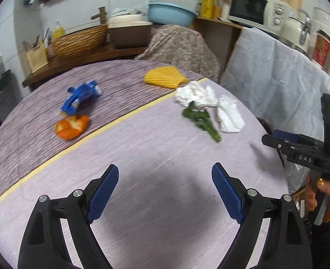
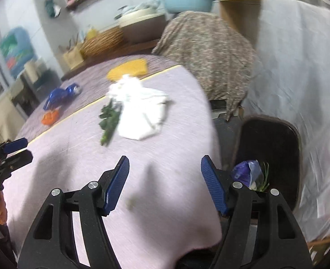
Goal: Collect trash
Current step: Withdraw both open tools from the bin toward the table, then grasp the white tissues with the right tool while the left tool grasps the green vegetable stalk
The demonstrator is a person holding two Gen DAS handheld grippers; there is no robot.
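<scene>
- The left gripper point(image 1: 165, 192) has its jaws apart, empty, above the table point(image 1: 156, 148).
- The right gripper point(image 2: 165, 186) is also spread and empty, beside the bin point(image 2: 274, 143).
- The green stalk point(image 1: 202, 121) lies beside the tissues point(image 1: 200, 96), its long axis diagonal, leafy end toward them.

tablecloth point(image 1: 156, 148): matt woven cloth
tissues point(image 1: 196, 95): crumpled white paper
basket point(image 1: 79, 41): woven wicker
wrapper point(image 1: 81, 97): glossy blue plastic
</scene>
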